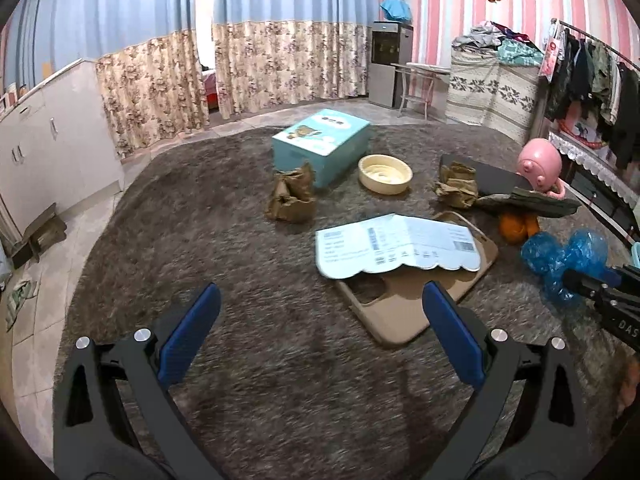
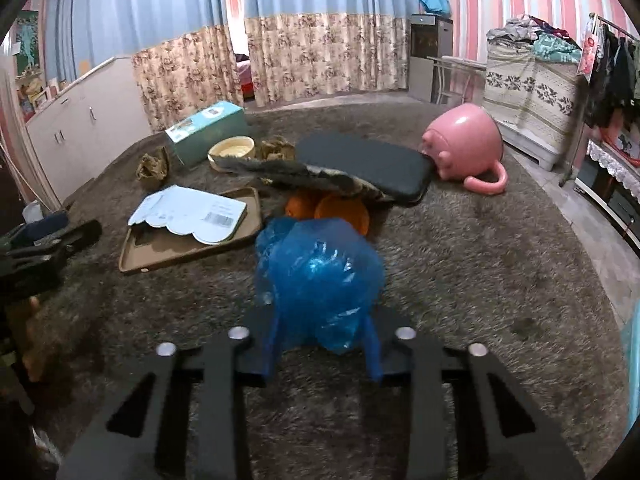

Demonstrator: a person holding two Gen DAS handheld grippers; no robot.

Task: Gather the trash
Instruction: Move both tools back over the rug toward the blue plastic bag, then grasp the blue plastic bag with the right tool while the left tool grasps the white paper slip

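The grey rug (image 1: pixel 240 240) fills the floor, and everything to be gathered lies on it. At twelve o'clock from the left gripper (image 1: pixel 320 320) stands a teal box (image 1: pixel 320 144), with a cream bowl (image 1: pixel 385 174) just right of it; a pink pot (image 2: pixel 464 144) lies tipped over at two o'clock in the right view. Nearer, a white sheet (image 1: pixel 396 246) rests on a tan tray (image 1: pixel 400 308), and two brown paper wads (image 1: pixel 292 196) sit at eleven and one o'clock. The right gripper (image 2: pixel 320 344) is clenched on a crumpled blue bag (image 2: pixel 320 268), which bulges well past the pads; the left one hangs released over bare rug, grasping nothing. The bag is slick and springy, so a hold on only its trailing edge could slip, or the film could unfurl and drag on the orange peel (image 2: pixel 340 212) lying just beyond it at twelve o'clock. The sheet is loose and could slide off the tray if brushed.
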